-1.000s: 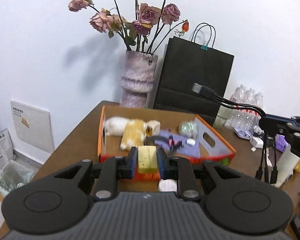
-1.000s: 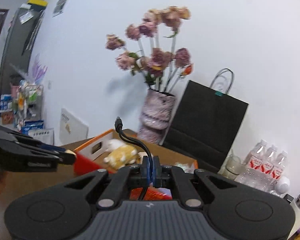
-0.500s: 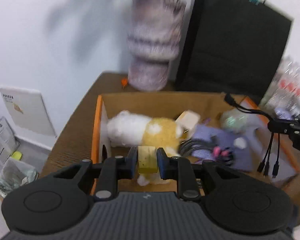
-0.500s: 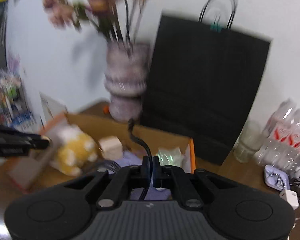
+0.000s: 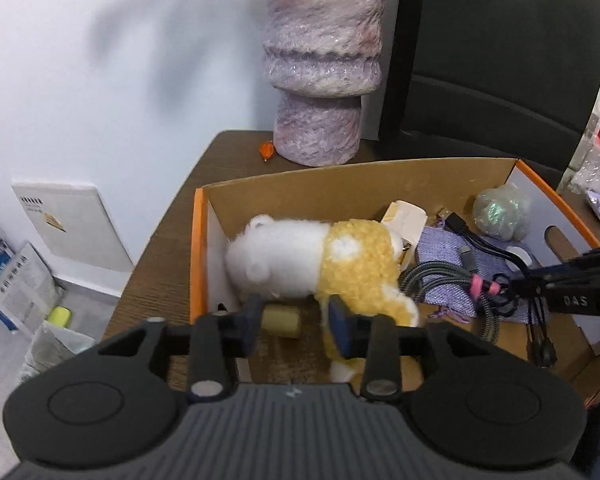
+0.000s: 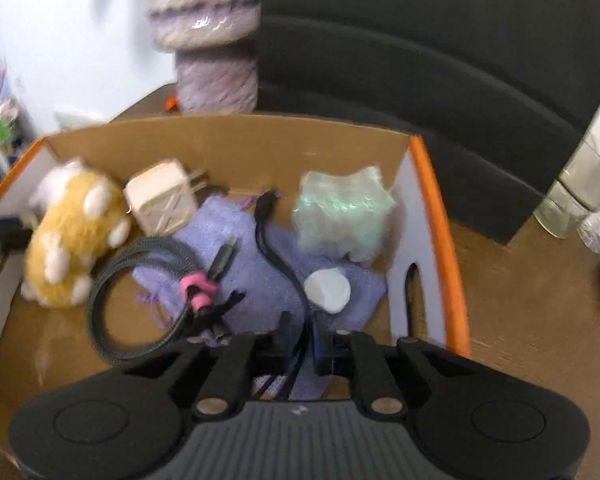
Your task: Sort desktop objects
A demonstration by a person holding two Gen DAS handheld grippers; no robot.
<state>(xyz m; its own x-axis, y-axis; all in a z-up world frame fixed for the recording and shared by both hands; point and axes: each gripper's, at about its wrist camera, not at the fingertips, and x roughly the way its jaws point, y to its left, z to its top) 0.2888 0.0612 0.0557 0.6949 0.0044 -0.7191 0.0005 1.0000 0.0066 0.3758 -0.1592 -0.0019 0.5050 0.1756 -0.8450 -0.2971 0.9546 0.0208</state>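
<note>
Both grippers over the box (image 5: pixel 198 248) for drop-off. Left gripper (image 5: pixel 294 318) jaws just opened, yellow block (image 5: pixel 282 320) loose between them. Right gripper (image 6: pixel 300 346) jaws just parted, black cable (image 6: pixel 278 260) slack between, trailing onto purple cloth (image 6: pixel 240 256).

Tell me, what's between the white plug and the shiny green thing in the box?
A black cable, its end pointing at the back wall, lies on the purple cloth between the plug and the green thing. The right wrist view shows it.
</note>
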